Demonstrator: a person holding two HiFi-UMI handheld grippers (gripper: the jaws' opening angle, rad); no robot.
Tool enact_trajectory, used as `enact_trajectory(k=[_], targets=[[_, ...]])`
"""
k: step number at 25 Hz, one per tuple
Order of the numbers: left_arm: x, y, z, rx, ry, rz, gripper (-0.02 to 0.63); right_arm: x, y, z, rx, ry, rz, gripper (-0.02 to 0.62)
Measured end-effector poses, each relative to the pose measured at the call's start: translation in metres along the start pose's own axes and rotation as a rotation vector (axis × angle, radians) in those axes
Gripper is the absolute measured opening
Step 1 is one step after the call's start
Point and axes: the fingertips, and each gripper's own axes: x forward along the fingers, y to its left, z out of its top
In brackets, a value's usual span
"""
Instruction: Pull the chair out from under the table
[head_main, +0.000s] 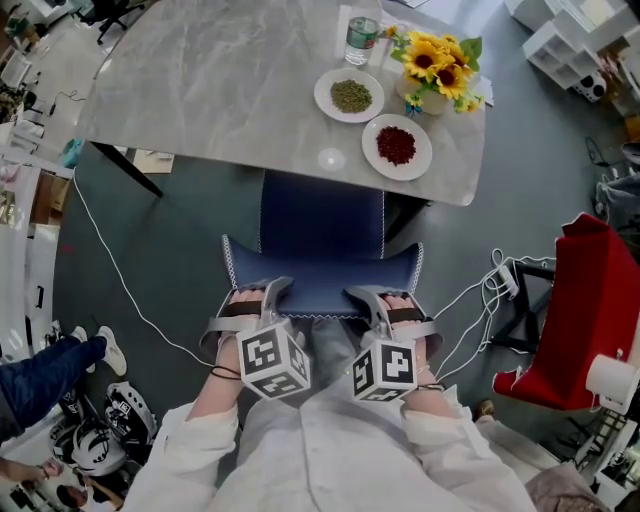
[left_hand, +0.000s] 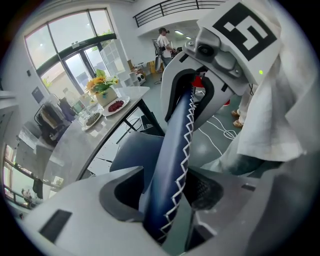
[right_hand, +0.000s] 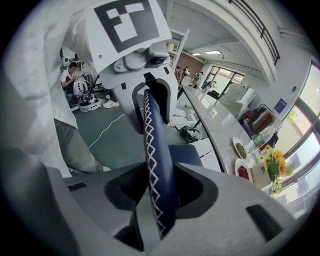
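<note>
Blue chair (head_main: 322, 250) sits partly under grey table (head_main: 220, 80).

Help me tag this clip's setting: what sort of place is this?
Likely a lab or workshop hall with a staged dining spot: a table set with plates and sunflowers, cables across the floor.

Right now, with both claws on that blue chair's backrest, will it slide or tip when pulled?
Likely slides: the left claw and right claw hold the chair by its backrest, evenly spaced. Its stitched padding may give slightly. Pulled high, it might tilt.
</note>
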Motion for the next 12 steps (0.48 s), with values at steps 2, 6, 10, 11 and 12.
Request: enact_trajectory(k=[2, 6, 10, 11, 12], targets=[[0.0015, -0.0001, -0.0017, 0.021, 0.012, 0.004, 0.218, 0.0005, -0.0001, 0.0005, -0.005, -0.002, -0.004, 0.140], [0.0059, -0.0039, -0.0055, 0.083, 0.048, -0.004, 0.175, 0.0011, 0.0000, -0.0003, -0.006, 0.002, -0.002, 0.131], [0.0055, -0.0067, -0.0054, 0.133, 0.055, 0.013, 0.149, 0.0002, 0.0011, -0.0017, -0.001, 0.008, 0.015, 0.123], [0.0052, -0.0071, -0.0054, 0.139, 0.055, 0.020, 0.144, -0.0002, 0.0015, -0.0017, 0.004, 0.011, 0.021, 0.121], [0.0049, -0.0075, -0.0055, 0.142, 0.057, 0.023, 0.143, -0.0006, 0.0022, -0.0016, 0.007, 0.015, 0.027, 0.120]])
